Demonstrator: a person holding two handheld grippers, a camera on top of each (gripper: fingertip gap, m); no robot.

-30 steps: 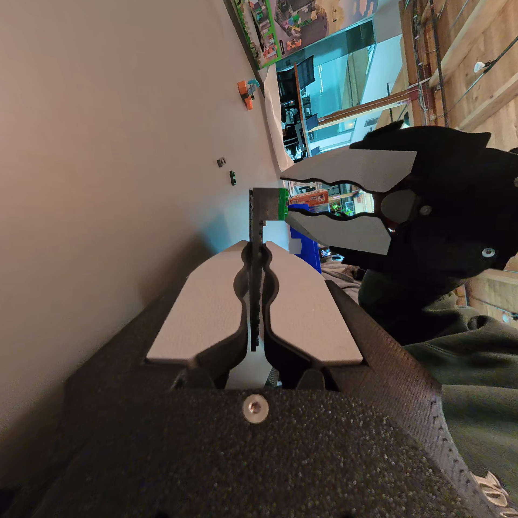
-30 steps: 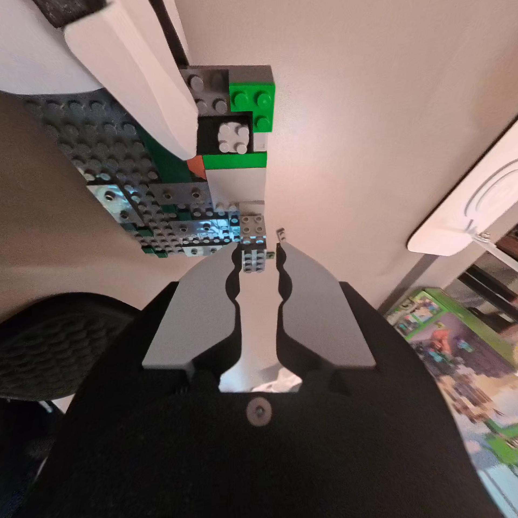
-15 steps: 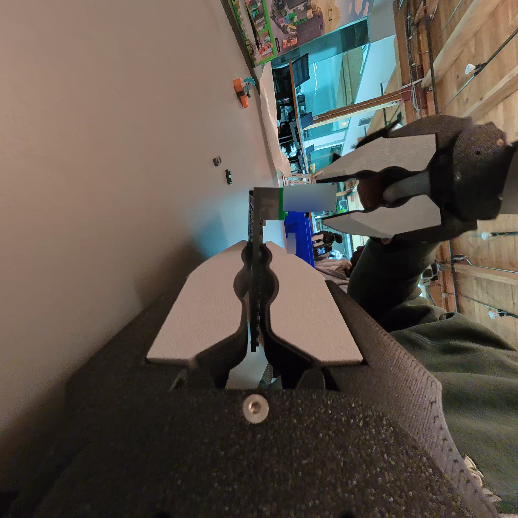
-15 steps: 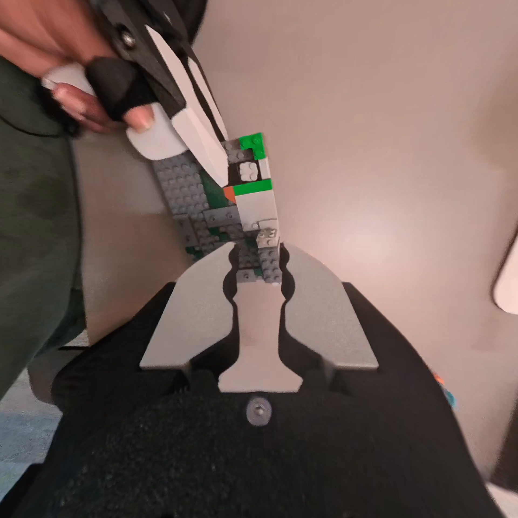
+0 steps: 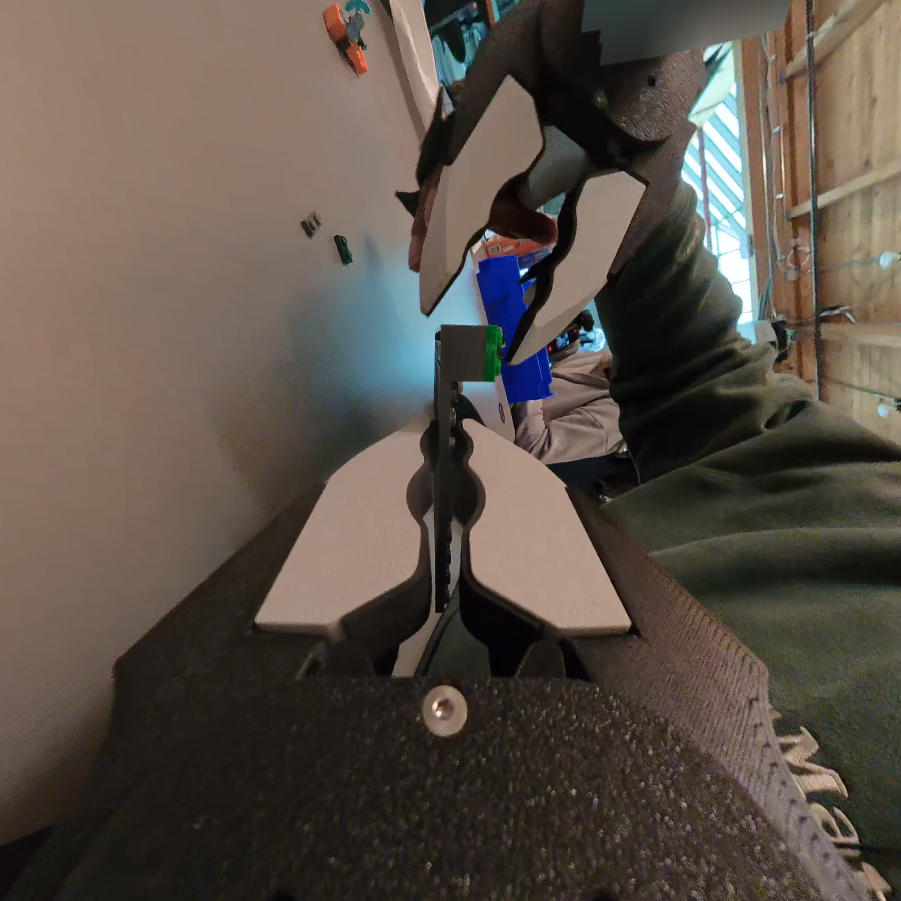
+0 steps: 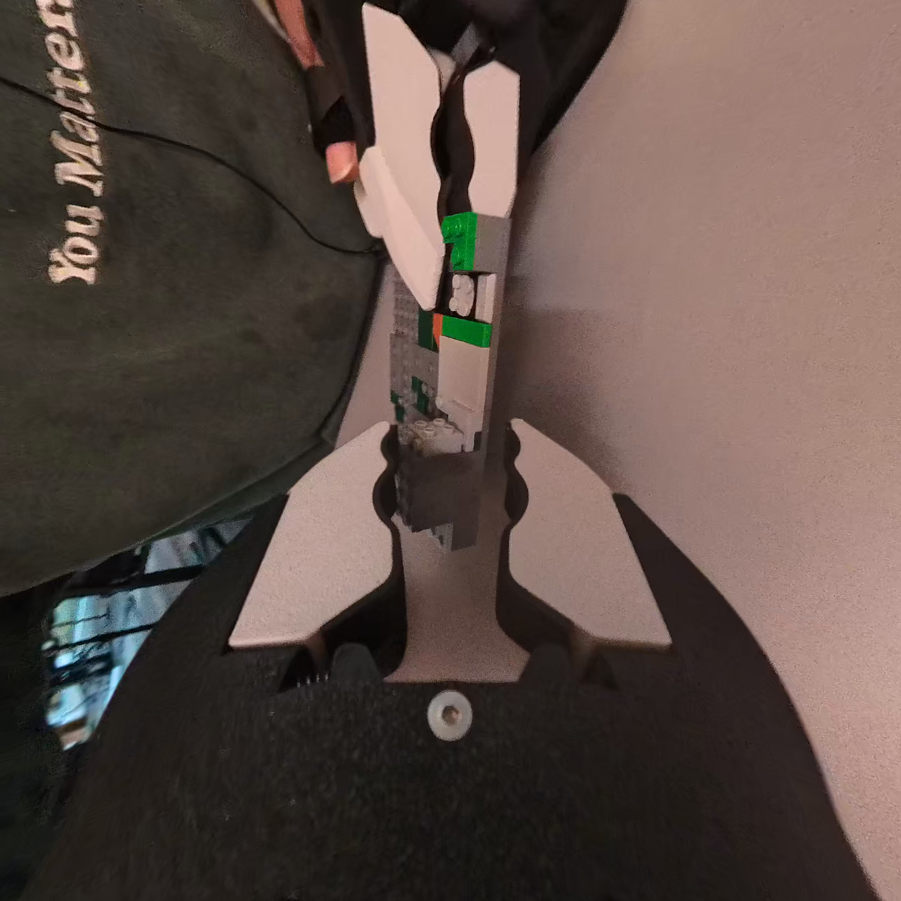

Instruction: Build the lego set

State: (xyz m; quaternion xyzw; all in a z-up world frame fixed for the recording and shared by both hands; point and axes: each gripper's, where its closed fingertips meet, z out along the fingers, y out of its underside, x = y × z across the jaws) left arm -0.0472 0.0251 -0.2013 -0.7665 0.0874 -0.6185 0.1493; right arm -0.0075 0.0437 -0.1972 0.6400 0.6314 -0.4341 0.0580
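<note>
Two grippers share one lego build [image 5: 446, 429] just now. The left gripper [image 5: 444, 431] is clamped hard on the thin dark base plate, holding the build on edge above the pale desk [image 5: 170, 341], away from its edges. The right gripper [image 6: 448, 426] stands wide, its fingers on either side of the near end of the build and, as far as I can tell, not yet pressing on it. In the left wrist view one of its fingertips [image 5: 519, 348] sits just beside the green brick [image 5: 492, 353] on the tall grey block.

My reading is that the step in hand is a squeeze to seat the stacked bricks firmly. To do it well, line the right fingers up flat across the stack, not at a slant, then close slowly so the force runs straight through the studs. The left grip should stay firm against that push, since a thin plate could twist or slip.

Loose small pieces [image 5: 341, 246] lie farther off on the desk, toward its far edge.
</note>
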